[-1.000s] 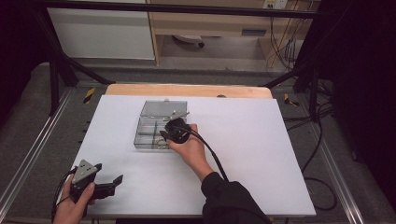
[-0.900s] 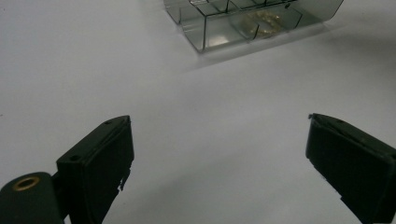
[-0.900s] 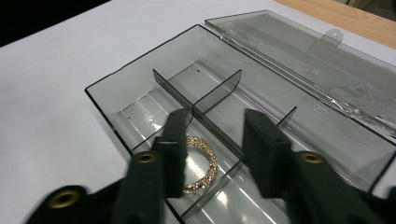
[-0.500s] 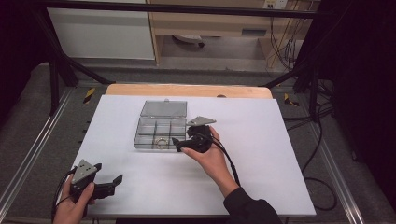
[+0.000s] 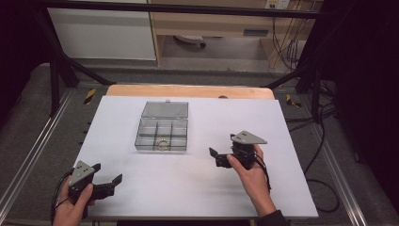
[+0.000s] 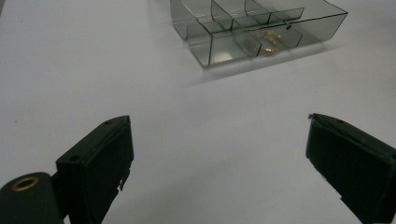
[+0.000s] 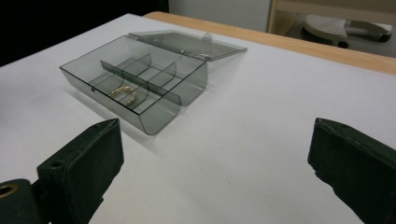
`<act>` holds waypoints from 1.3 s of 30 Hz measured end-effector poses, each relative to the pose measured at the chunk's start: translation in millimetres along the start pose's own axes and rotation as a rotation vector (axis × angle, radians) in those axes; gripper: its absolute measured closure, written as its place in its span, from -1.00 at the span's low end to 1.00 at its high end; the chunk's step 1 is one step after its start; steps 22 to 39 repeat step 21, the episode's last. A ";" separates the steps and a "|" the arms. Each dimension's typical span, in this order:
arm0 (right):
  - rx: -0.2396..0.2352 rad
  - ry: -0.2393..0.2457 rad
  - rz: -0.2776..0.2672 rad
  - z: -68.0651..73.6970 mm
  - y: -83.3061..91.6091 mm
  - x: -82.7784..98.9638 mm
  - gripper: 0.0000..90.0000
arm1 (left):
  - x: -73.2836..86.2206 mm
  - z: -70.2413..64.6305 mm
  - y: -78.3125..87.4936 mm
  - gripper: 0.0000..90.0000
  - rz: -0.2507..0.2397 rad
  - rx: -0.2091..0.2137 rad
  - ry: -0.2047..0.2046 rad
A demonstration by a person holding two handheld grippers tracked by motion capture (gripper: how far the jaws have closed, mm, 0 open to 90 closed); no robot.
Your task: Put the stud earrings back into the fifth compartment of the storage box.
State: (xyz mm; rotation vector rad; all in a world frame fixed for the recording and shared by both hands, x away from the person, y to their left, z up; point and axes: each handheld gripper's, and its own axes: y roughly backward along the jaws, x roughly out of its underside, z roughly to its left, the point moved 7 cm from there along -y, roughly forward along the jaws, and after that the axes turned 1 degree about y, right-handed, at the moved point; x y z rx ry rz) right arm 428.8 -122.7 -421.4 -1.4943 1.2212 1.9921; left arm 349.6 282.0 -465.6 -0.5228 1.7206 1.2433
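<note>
Bench (image 5: 141, 188) carries a clear compartment box (image 5: 162, 133) lid-back for access, what looks like a gold ring (image 5: 163, 143) in its near middle cell, while left claw (image 5: 109, 184) and right claw (image 5: 214, 157) gape empty, well apart.

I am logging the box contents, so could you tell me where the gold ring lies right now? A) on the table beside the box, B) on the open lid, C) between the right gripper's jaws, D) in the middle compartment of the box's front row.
D: the gold ring lies inside the clear box, in the middle compartment of the row nearest the person, with both grippers open and away from it.
</note>
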 end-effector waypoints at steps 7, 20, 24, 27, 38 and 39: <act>0.037 -0.054 -0.051 -27.8 41.4 14.0 -0.90 | -2.6 -0.4 1.7 -0.83 -0.022 0.006 0.007; 0.164 -0.059 -0.063 -71.0 70.5 49.0 -0.91 | -4.3 0.1 3.4 -0.83 -0.042 0.015 0.019; 0.180 -0.073 -0.042 -75.2 68.0 52.9 -0.91 | -4.0 0.3 3.2 -0.83 -0.041 0.016 0.020; 0.180 -0.073 -0.042 -75.2 68.0 52.9 -0.91 | -4.0 0.3 3.2 -0.83 -0.041 0.016 0.020; 0.180 -0.073 -0.042 -75.2 68.0 52.9 -0.91 | -4.0 0.3 3.2 -0.83 -0.041 0.016 0.020; 0.180 -0.073 -0.042 -75.2 68.0 52.9 -0.91 | -4.0 0.3 3.2 -0.83 -0.041 0.016 0.020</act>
